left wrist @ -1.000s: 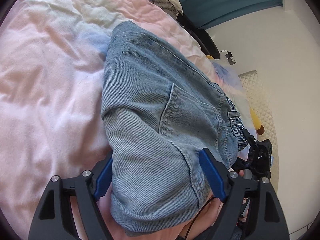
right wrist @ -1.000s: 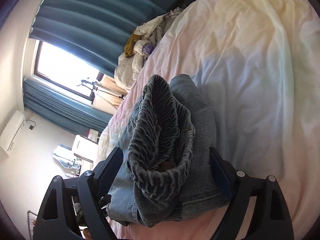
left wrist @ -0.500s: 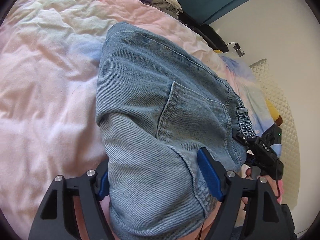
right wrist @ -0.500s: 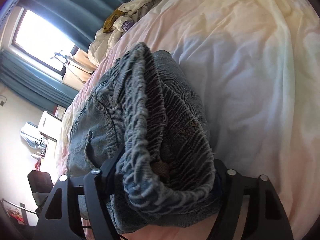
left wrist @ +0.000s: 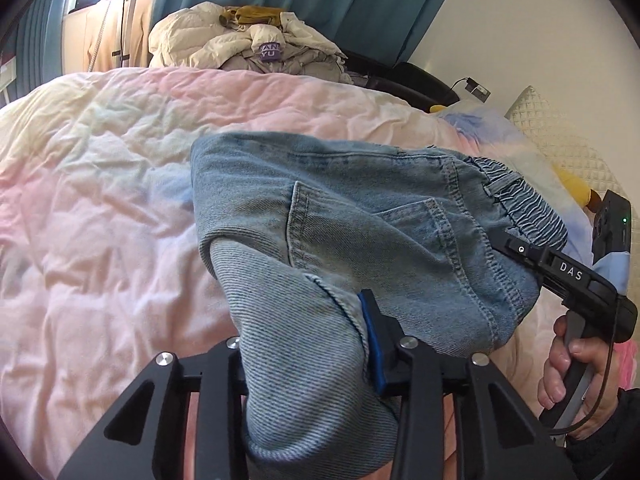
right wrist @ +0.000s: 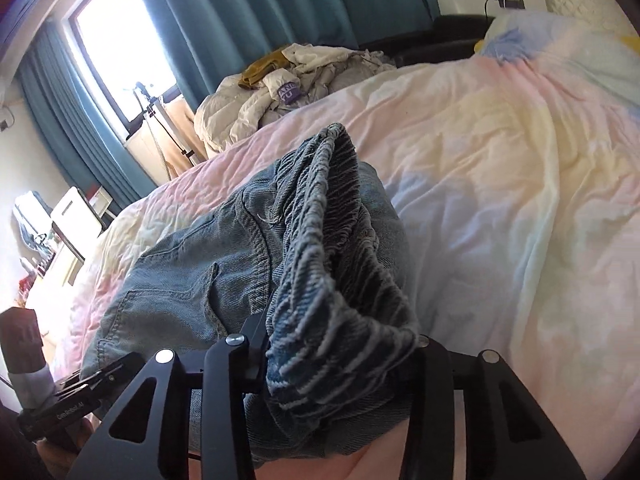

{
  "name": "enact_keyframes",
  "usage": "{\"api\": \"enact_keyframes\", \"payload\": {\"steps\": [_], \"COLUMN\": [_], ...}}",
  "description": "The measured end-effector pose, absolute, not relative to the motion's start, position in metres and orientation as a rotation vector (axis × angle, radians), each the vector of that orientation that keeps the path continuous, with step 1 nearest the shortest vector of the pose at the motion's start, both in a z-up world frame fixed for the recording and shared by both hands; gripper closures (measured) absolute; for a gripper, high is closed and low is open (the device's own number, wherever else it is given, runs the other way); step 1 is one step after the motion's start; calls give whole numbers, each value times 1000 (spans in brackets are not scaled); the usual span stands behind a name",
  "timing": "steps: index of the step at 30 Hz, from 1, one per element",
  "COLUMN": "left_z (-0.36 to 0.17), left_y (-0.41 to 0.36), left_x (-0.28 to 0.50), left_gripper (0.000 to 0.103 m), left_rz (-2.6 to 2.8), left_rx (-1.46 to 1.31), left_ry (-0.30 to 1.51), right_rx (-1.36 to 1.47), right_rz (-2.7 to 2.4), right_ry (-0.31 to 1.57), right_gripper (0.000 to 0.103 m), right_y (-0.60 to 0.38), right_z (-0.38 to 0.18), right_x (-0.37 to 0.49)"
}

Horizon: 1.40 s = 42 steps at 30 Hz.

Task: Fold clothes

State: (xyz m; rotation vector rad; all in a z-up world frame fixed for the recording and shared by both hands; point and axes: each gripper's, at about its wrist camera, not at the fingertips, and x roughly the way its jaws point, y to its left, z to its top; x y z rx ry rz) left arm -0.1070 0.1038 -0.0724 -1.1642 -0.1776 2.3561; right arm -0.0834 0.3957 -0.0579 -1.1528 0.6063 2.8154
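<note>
Denim jeans (left wrist: pixel 360 232) folded in a bundle on the bed (left wrist: pixel 100 200). Left tongs (left wrist: pixel 308 344) clamped on the leg fold at 6 o'clock. Right tongs (right wrist: pixel 336 348) clamped on the gathered waistband, bundle running off toward 11 o'clock in that view.
</note>
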Motion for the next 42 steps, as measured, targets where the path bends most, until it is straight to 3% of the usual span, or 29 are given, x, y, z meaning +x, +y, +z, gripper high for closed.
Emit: {"api": "enact_keyframes", "payload": {"steps": [7,25,33,42], "left_z": [-22,99,110,86], "left_y": [127,237,330,433], "left_x": [-82,-15,16,28], "left_gripper": [68,68,68,68], "left_rz": [2404,2356,2237,2083], "left_rx": [-1019,-739,-695,-716], "left_ry": [-90,-20,24,76], "right_rx": [-1026,-671,-539,-461], "right_rz": [2862,2889,2792,2622], "right_ry": [567,542,543,552], "right_gripper": [64,65,65,65], "right_y": [393,501,572,648], "right_z": [-21,117,128,108], "right_x": [-46,74,136,192]}}
